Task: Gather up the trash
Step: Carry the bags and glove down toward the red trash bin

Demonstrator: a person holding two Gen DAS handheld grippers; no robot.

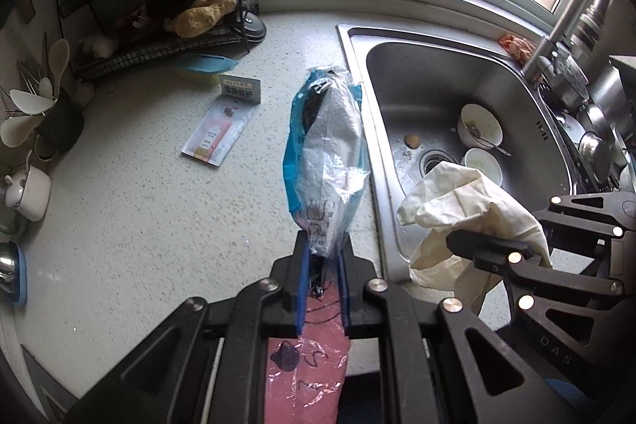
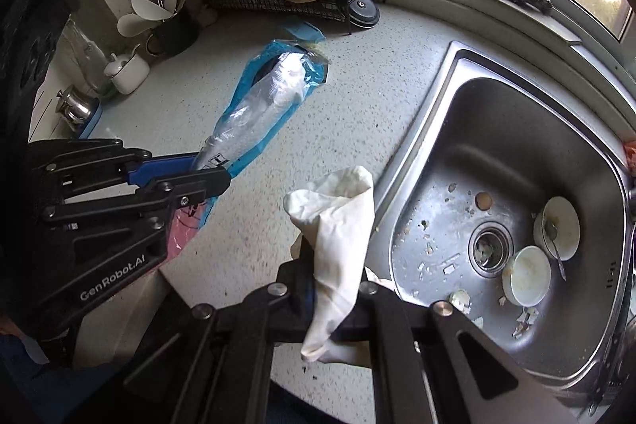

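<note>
Fingers of the left gripper (image 1: 322,265) pinch only the near end of the blue plastic wrapper (image 1: 326,150) above the counter (image 1: 139,217), while the right gripper (image 2: 332,289), clamped on a limp cream glove (image 2: 338,225) left of the sink (image 2: 497,153), could shed it if swung.
</note>
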